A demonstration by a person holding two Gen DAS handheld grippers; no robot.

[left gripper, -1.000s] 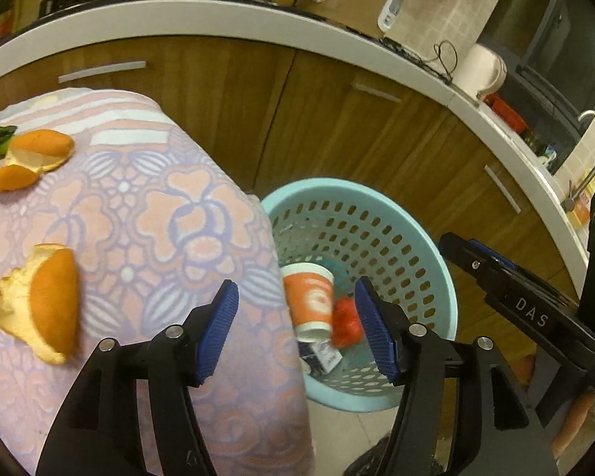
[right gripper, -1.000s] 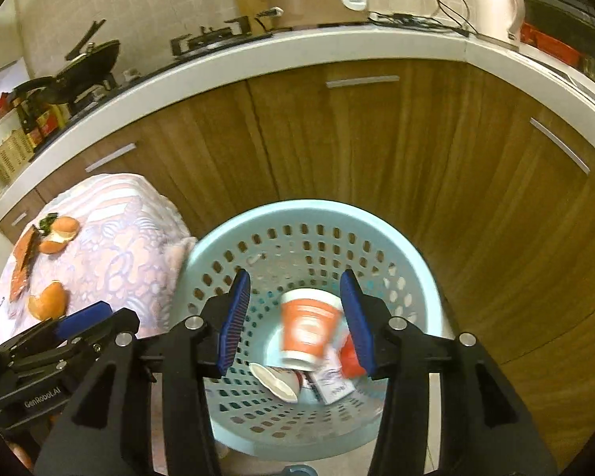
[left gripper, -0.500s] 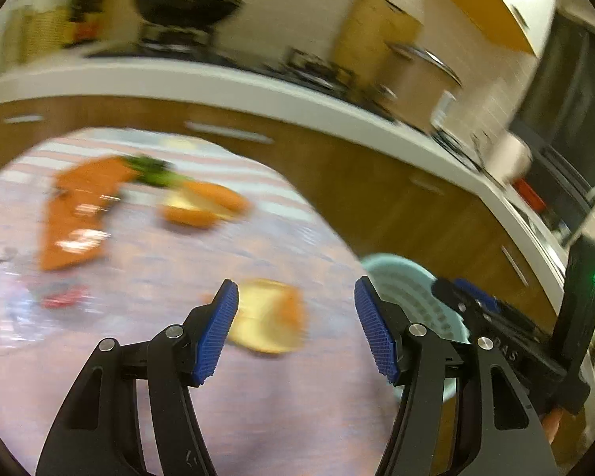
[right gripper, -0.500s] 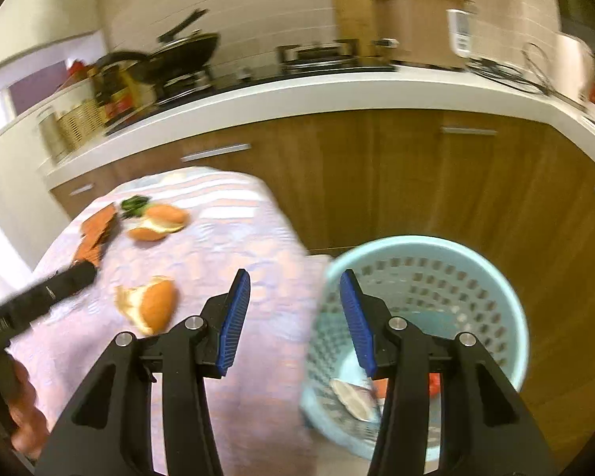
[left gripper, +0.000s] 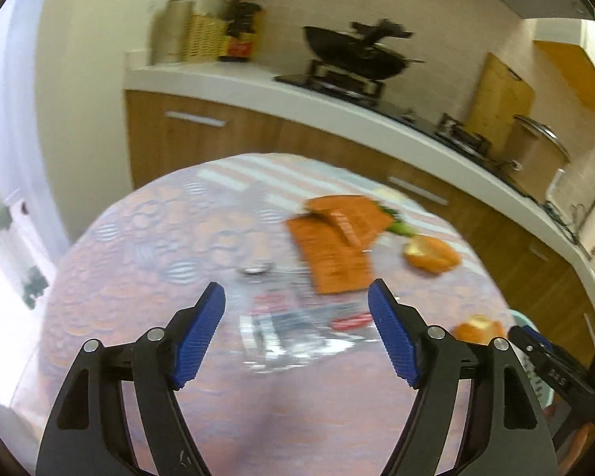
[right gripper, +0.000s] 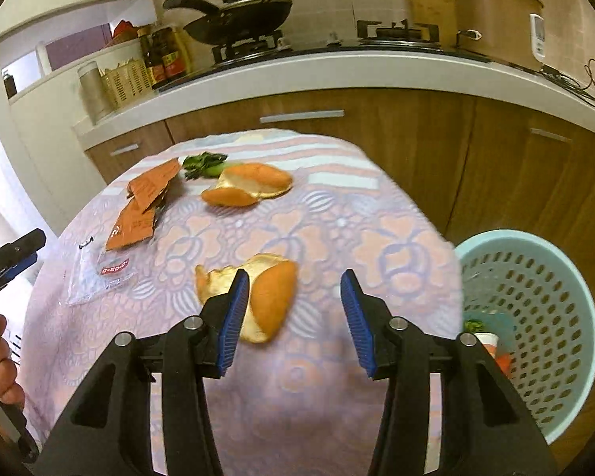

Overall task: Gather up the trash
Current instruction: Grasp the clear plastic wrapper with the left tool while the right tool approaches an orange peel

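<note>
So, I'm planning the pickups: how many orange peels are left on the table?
2. One orange peel lies near the table's front edge, just ahead of the right tongs; the other orange peel is farther back beside the green vegetable scrap. Small bits may be hidden.

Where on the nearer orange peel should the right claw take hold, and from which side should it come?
Probably the raised right-hand flap of the nearer orange peel. The peel lies curled on the tablecloth, its edges lifting, so the right claw, open and empty above it, could come down from above and straddle that curled rim rather than the flat middle.
</note>
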